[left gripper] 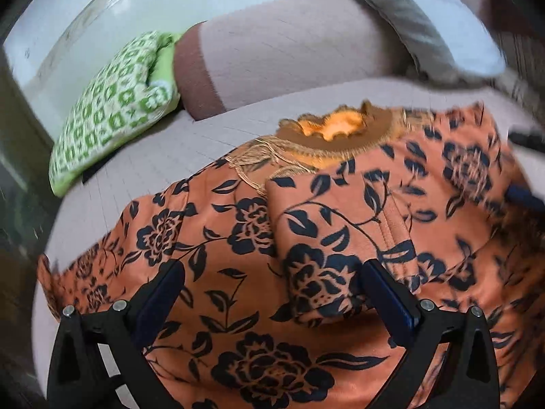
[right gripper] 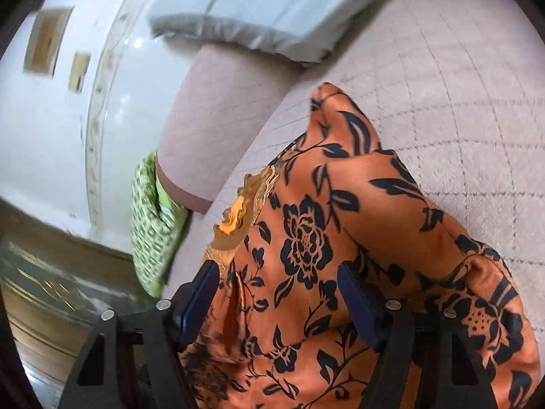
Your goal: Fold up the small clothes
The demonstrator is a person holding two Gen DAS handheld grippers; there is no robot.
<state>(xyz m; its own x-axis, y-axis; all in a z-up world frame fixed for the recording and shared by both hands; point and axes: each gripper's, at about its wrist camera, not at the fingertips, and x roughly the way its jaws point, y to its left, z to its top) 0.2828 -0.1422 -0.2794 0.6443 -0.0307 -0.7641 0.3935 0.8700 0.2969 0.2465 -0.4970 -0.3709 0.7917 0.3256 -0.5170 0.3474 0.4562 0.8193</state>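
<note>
Garment: orange top with black floral print (left gripper: pixel 259 238), spread on the pinkish quilted sofa seat (left gripper: pixel 143 170). Fills the lower half of the left wrist view, from about 8 o'clock round to 3 o'clock.
Neckline: frilled brown-and-orange collar (left gripper: pixel 333 129) at about 12 o'clock of the cloth in the left wrist view, pointing toward the sofa back.
Fold state: one panel, likely a sleeve or side (left gripper: pixel 340 231), already lies turned in over the body of the top, its edge running down from the collar toward 6 o'clock. Far side in the right wrist view is bunched and raised into a peak (right gripper: pixel 340 116) at about 12 o'clock, not flat.
Left gripper: (left gripper: pixel 272 289) fingers spread wide, hovering over the cloth at 6 o'clock; nothing between the pads. Whether the tips touch the fabric: cannot tell.
Right gripper: (right gripper: pixel 277 293) fingers apart at a medium gap, cloth visible beneath and between them; no pinch of fabric can be seen.
Surroundings: green-and-white patterned cushion (left gripper: pixel 112 102) at 10 o'clock, well apart from the top; grey folded cushion (right gripper: pixel 265 17) at 12 o'clock on the sofa back.
Progress (judgement): early to middle. One inward fold appears done. Remaining: flatten or fold the raised far side, then fold the length to make a compact packet.
Risk (judgement): satin-like fabric looks slippery; folds may slide open.
Image quality: motion blur at the edges of both views.
</note>
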